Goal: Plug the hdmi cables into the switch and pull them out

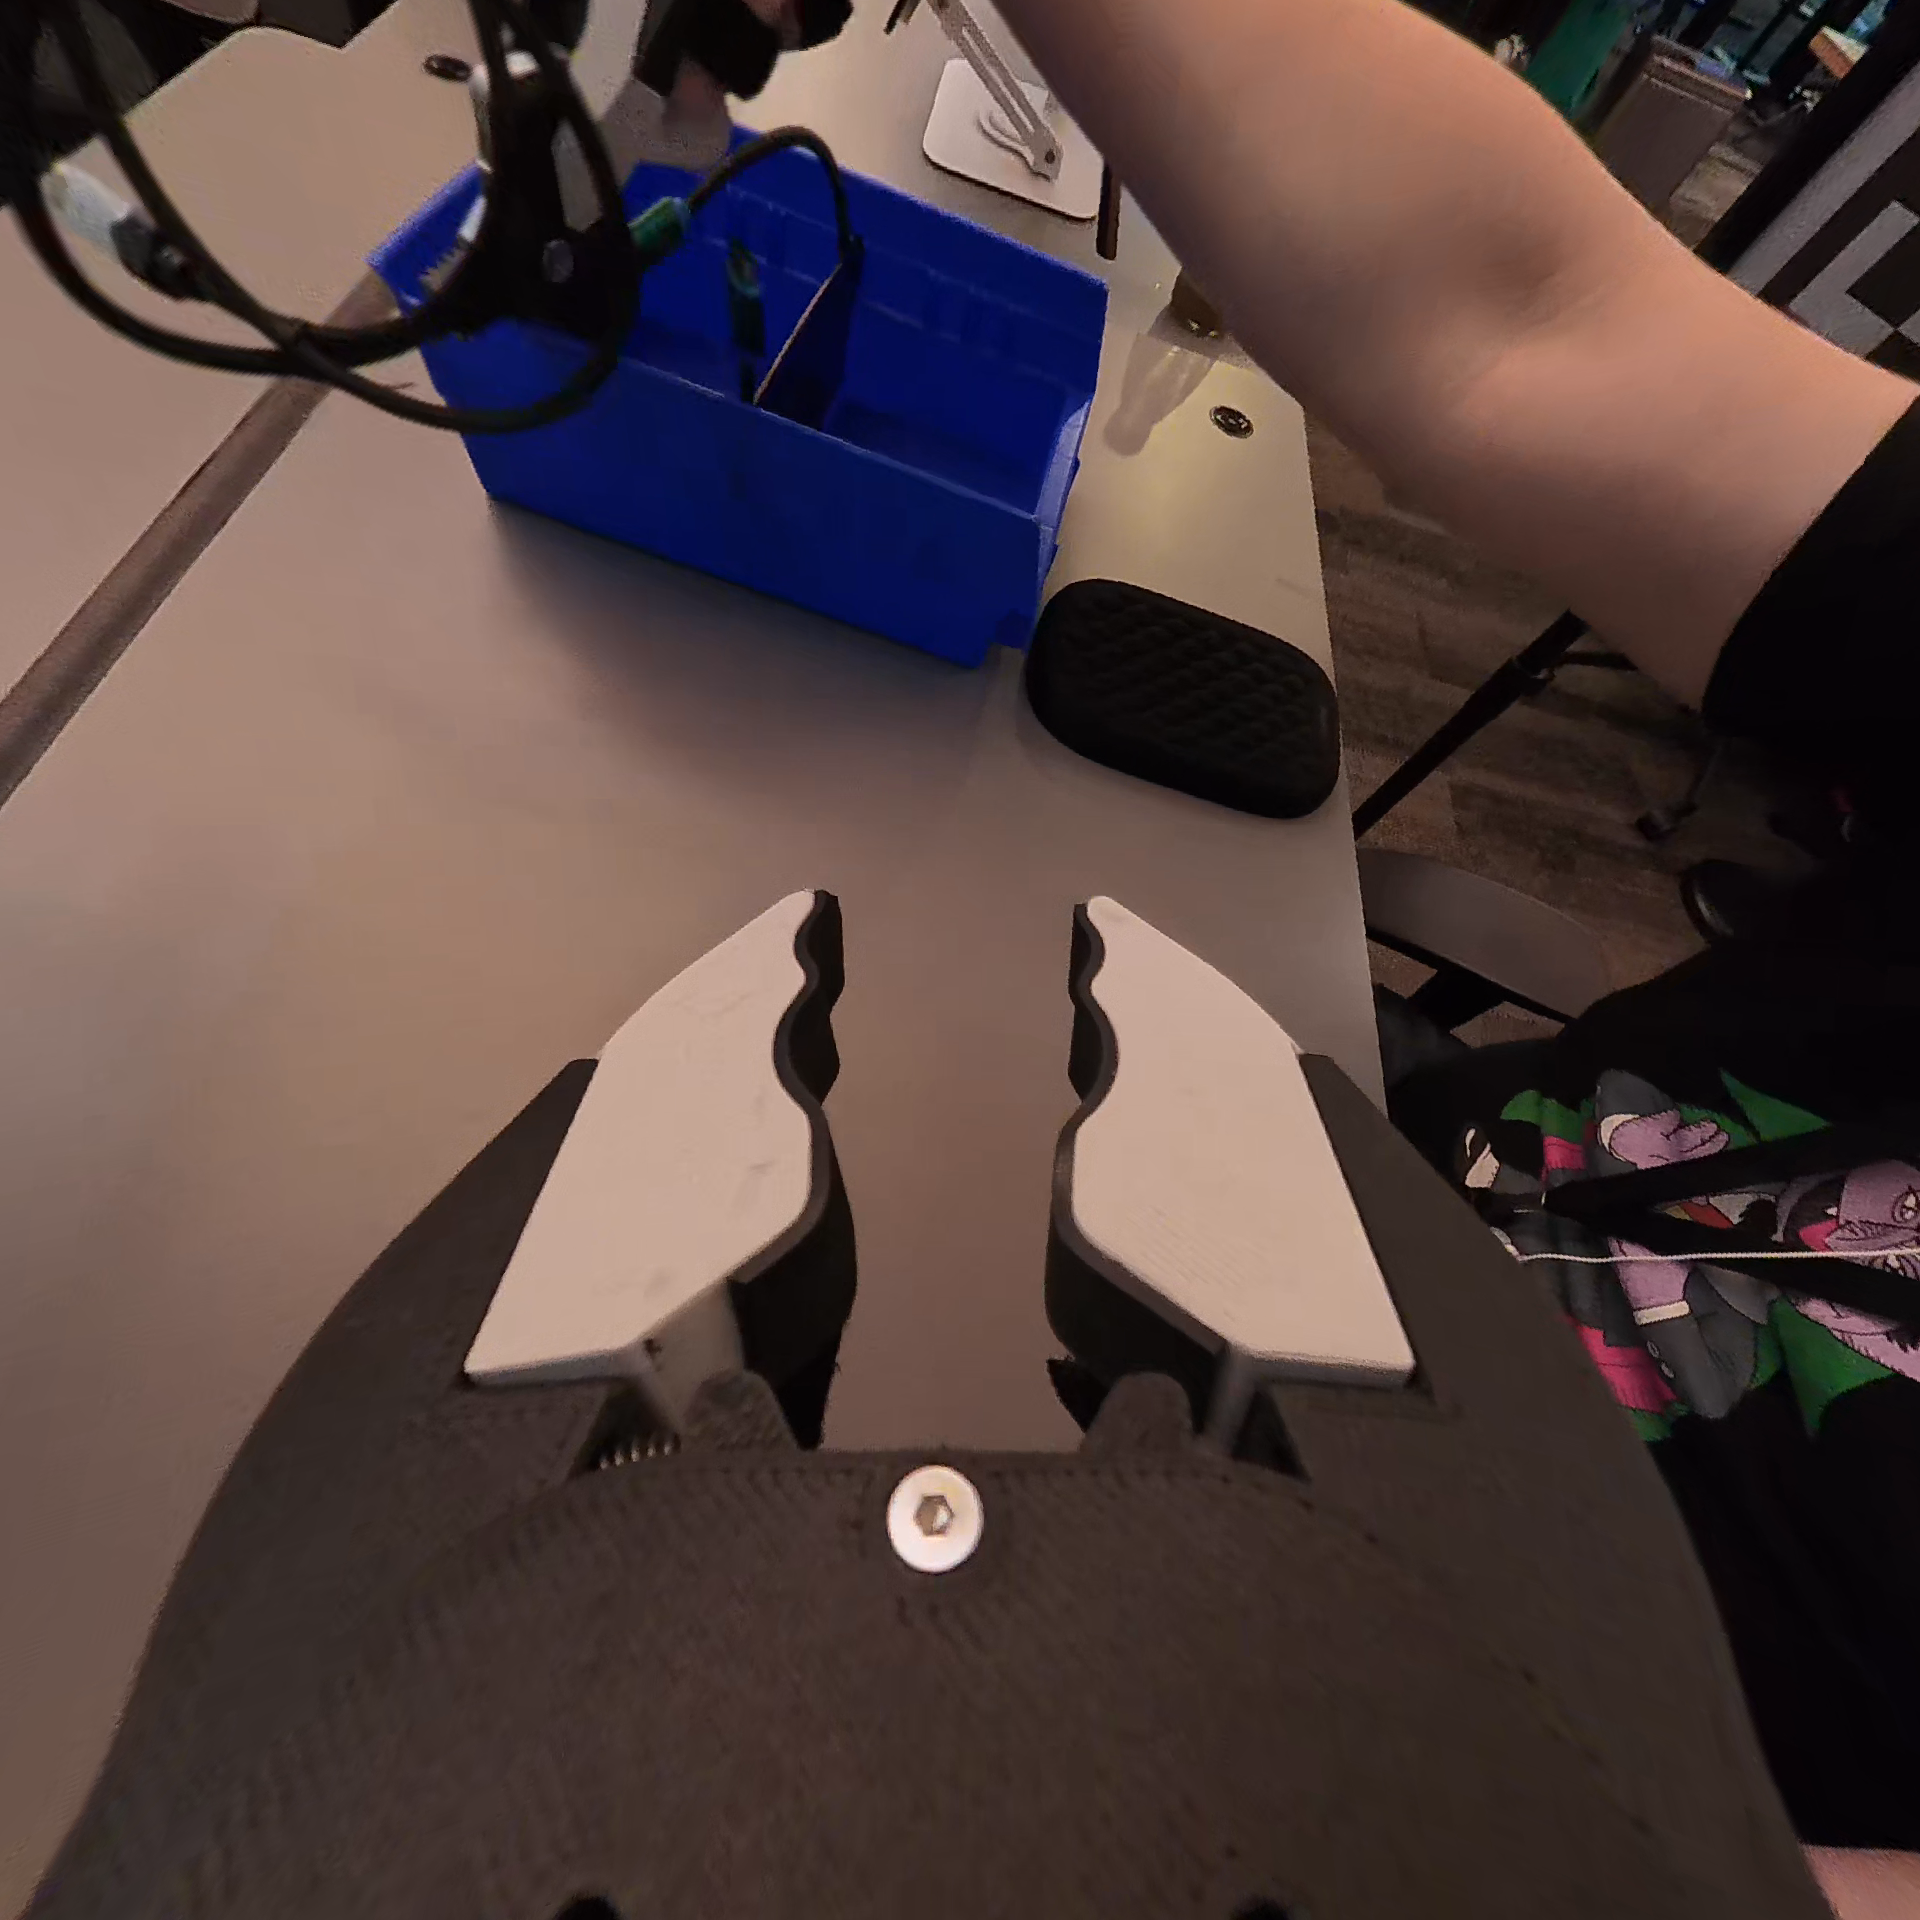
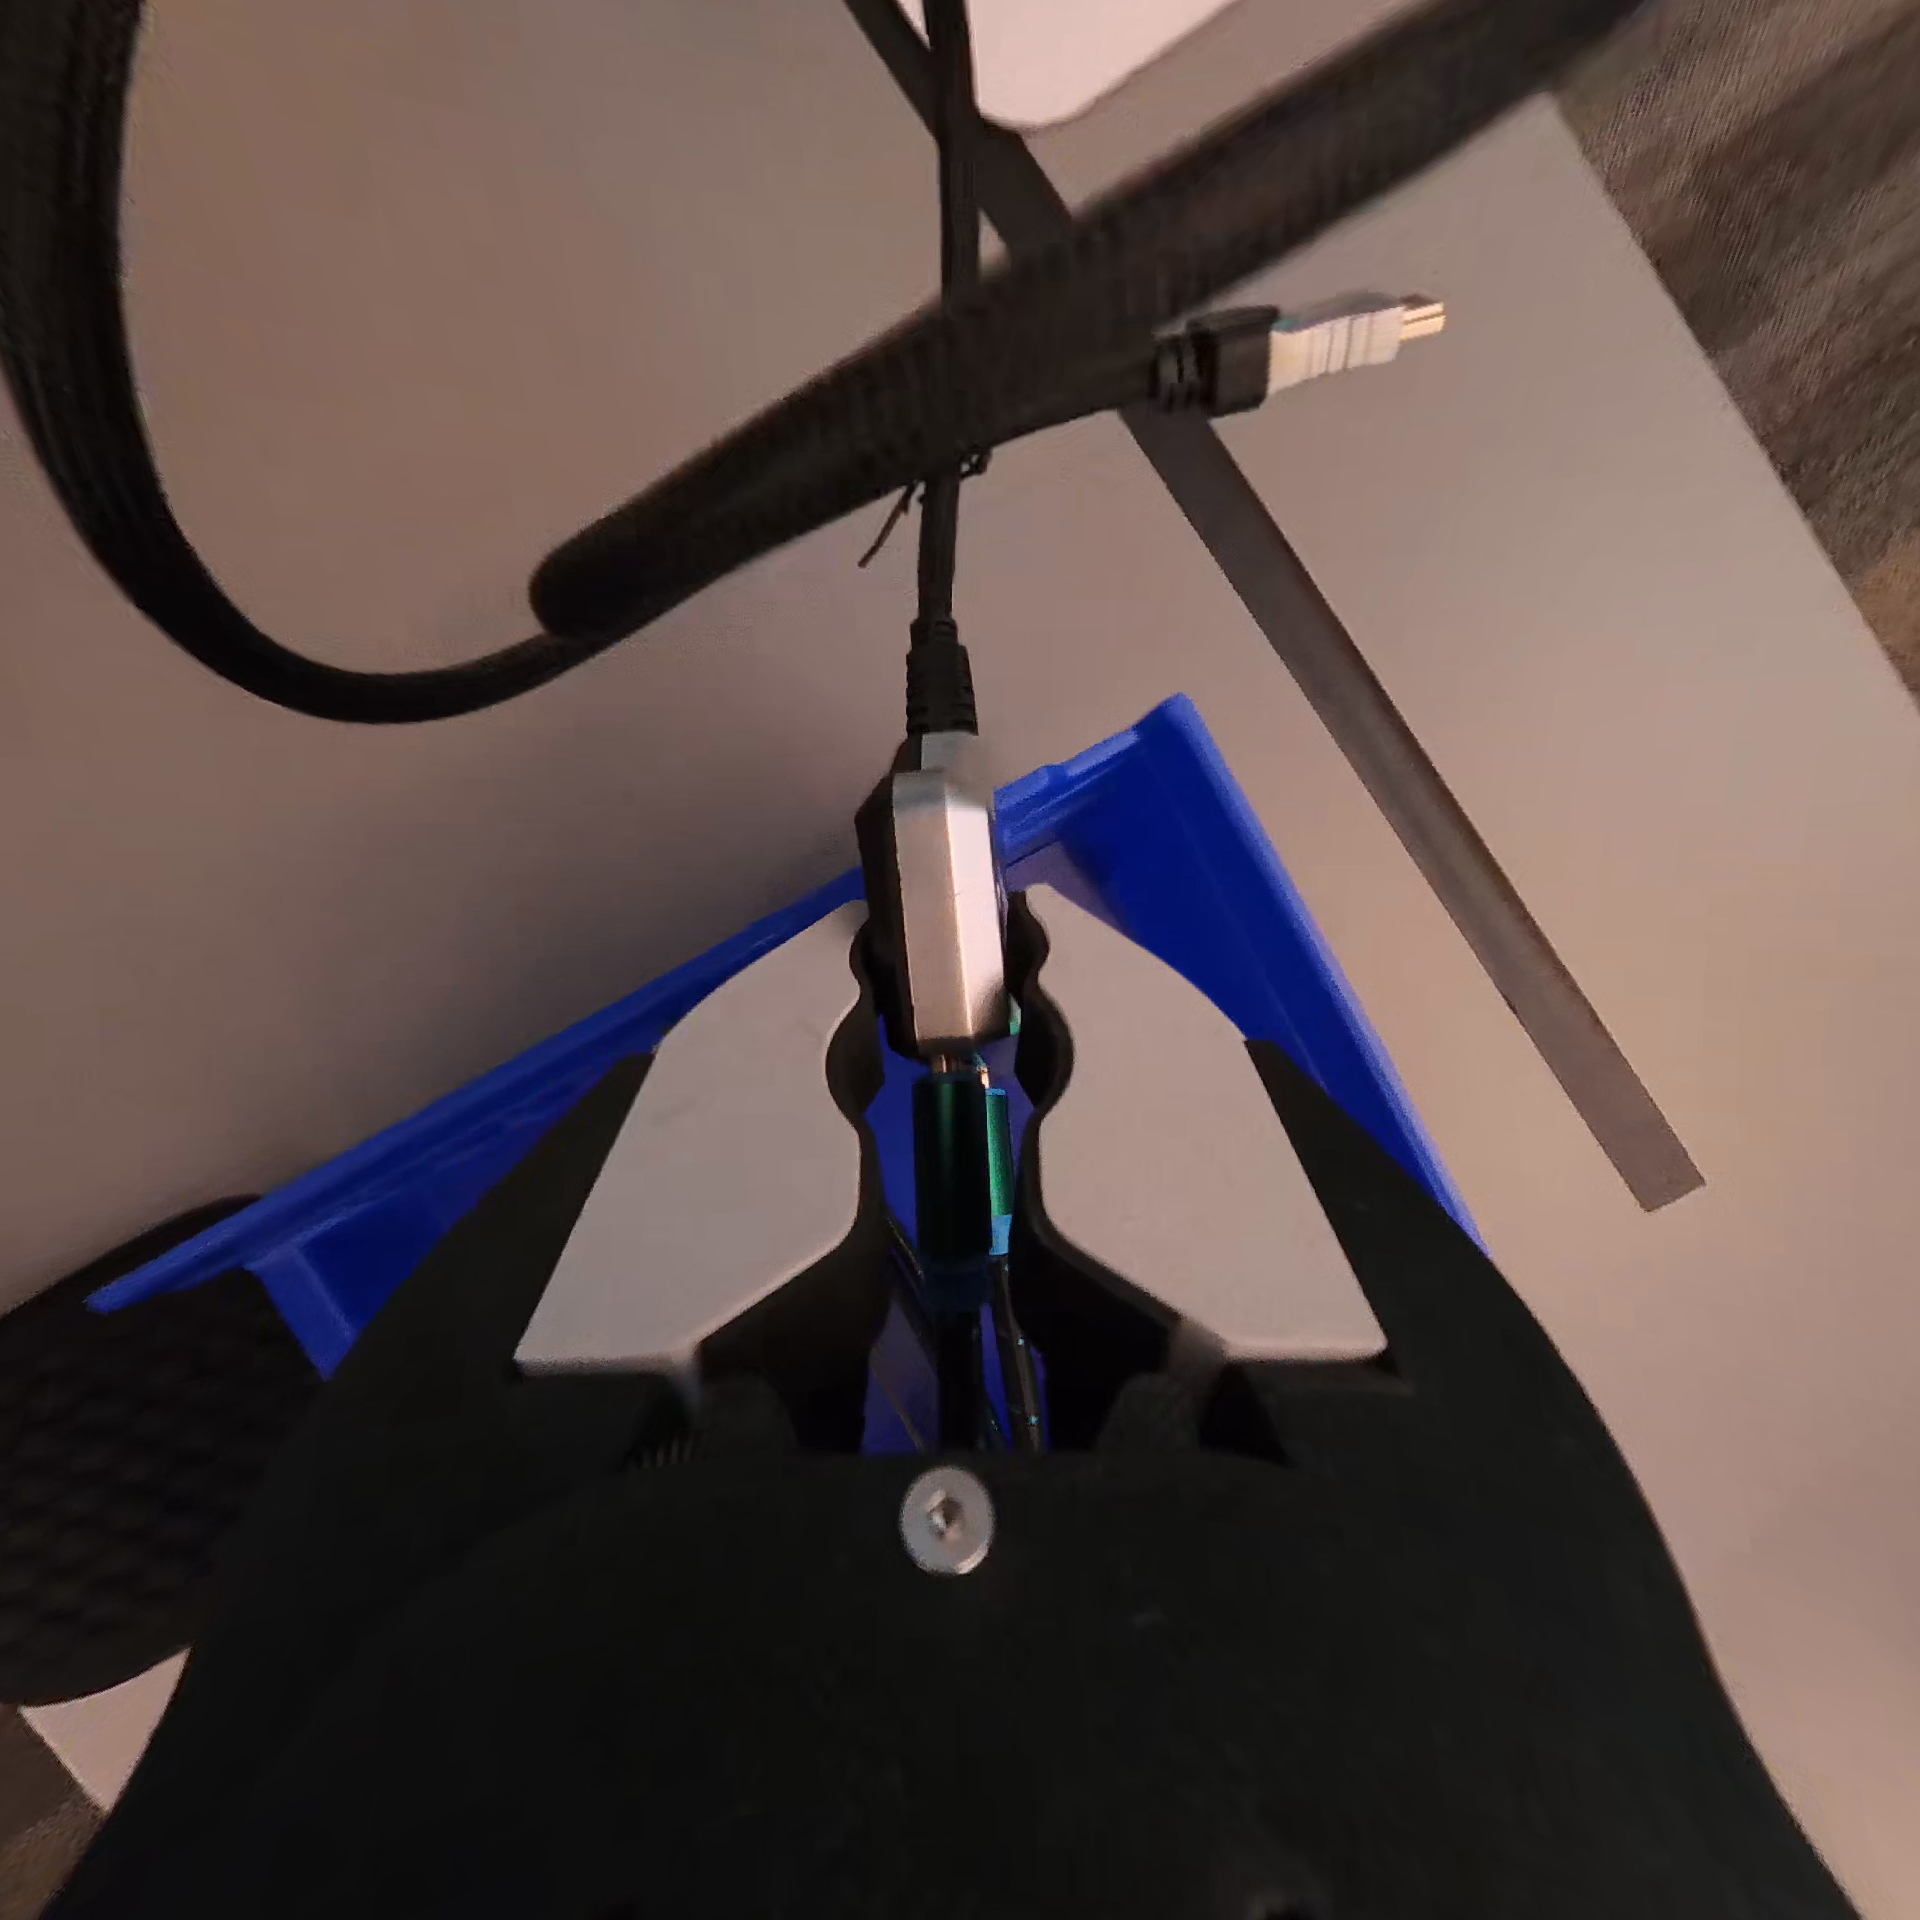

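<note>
Left tool (image 1: 954, 914) hangs empty over the matte grey tabletop (image 1: 520, 831), its wavy-edged grey fingers parted to a medium gap. Right tool (image 2: 945, 935) is clamped on a silver metal HDMI plug (image 2: 945, 914) with ribbed black strain relief, held above a ridged blue plastic bin (image 1: 831, 488). A green connector (image 2: 961, 1164) sits just below the plug; whether they are mated is unclear. Another braided black HDMI cable (image 2: 790, 457) dangles nearby, its silver plug (image 2: 1330, 338) free. A black mesh-textured pad (image 1: 1184, 696) lies beside the bin.
</note>
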{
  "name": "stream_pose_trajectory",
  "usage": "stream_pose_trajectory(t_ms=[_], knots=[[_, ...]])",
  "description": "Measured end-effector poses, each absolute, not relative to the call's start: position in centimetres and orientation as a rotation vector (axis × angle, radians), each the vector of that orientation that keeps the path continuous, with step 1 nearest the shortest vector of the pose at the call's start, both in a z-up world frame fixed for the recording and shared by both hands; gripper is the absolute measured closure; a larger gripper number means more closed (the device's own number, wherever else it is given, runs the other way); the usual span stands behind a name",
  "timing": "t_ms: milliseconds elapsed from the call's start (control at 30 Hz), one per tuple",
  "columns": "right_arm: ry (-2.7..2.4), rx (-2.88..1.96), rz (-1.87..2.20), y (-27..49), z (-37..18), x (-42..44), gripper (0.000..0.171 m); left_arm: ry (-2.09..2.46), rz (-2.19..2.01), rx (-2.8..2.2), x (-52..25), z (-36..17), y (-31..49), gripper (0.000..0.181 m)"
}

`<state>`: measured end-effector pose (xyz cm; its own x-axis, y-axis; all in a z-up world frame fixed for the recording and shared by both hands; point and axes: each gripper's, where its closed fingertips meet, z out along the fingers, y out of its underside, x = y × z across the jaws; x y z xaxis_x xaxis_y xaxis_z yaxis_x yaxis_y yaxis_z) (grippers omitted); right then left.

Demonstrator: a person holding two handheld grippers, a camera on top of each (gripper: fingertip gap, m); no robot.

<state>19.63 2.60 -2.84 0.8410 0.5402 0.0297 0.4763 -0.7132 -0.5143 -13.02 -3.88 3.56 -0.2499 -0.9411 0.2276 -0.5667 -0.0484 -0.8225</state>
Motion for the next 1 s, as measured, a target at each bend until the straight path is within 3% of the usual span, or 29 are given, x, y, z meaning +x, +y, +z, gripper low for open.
stream_pose_trajectory(t_ms=[233, 633, 733, 867, 1000], knots=[[-0.759, -2.478, 0.087, 3.0, -2.0, 19.7, 0.148, 1.853, -1.21, -1.599, -12.9, 3.2, -4.2, 0.14], [-0.662, -2.248, 0.153, -0.4, 7.9, 21.1, 0.149, 1.767, -1.192, -1.625, -10.5, 2.2, -2.8, 0.14], [-0.677, -2.095, 0.268, -1.6, 9.6, 20.4, 0.149, 1.654, -1.23, -1.581, -8.5, 2.5, -1.7, 0.132], [-0.741, -1.871, 0.371, -3.1, 10.4, 19.6, 0.149, 1.448, -1.309, -1.537, -4.6, 4.2, 1.2, 0.105], [-0.783, -1.746, 0.425, -3.8, 10.3, 19.0, 0.149, 1.301, -1.45, -1.379, 0.8, 11.4, 3.9, 0.091]])
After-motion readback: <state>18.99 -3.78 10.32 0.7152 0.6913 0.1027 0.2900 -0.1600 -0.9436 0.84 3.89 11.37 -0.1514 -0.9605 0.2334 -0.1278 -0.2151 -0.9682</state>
